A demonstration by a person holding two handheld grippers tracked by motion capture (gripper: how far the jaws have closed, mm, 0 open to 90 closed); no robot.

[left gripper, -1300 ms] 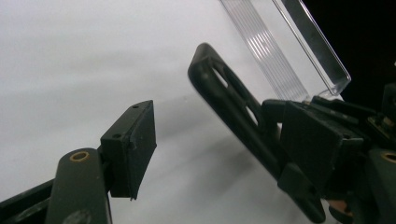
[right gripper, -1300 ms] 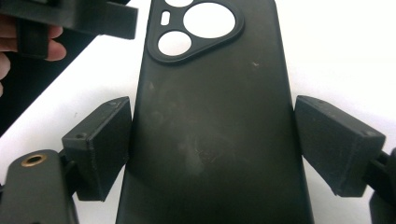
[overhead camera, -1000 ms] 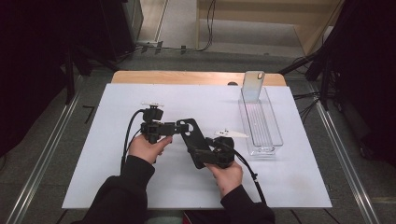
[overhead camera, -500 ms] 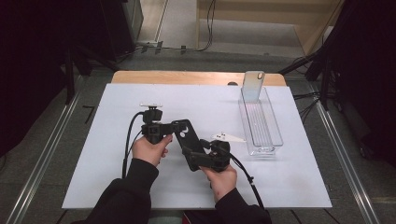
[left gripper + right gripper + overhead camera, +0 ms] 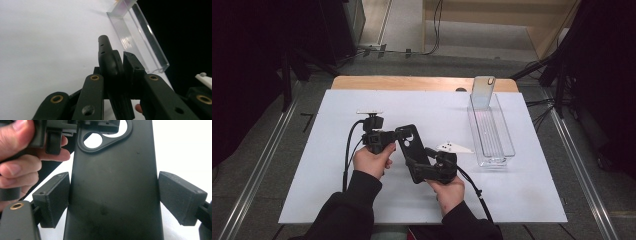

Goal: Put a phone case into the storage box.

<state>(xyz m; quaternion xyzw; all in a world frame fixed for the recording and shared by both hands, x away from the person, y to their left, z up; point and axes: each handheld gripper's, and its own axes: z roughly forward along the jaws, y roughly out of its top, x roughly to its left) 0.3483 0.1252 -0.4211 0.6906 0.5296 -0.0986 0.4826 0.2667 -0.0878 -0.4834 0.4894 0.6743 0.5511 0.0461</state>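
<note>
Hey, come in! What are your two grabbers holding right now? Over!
Left gripper shut on black phone case. Right gripper jaws astride case, one pad touching, other apart. Clear tray off to the side.

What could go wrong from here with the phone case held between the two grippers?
The right gripper has a gap at one pad, so if the left gripper lets go, the black phone case could slip onto the white table. Pulling in opposite directions could twist the case.
</note>
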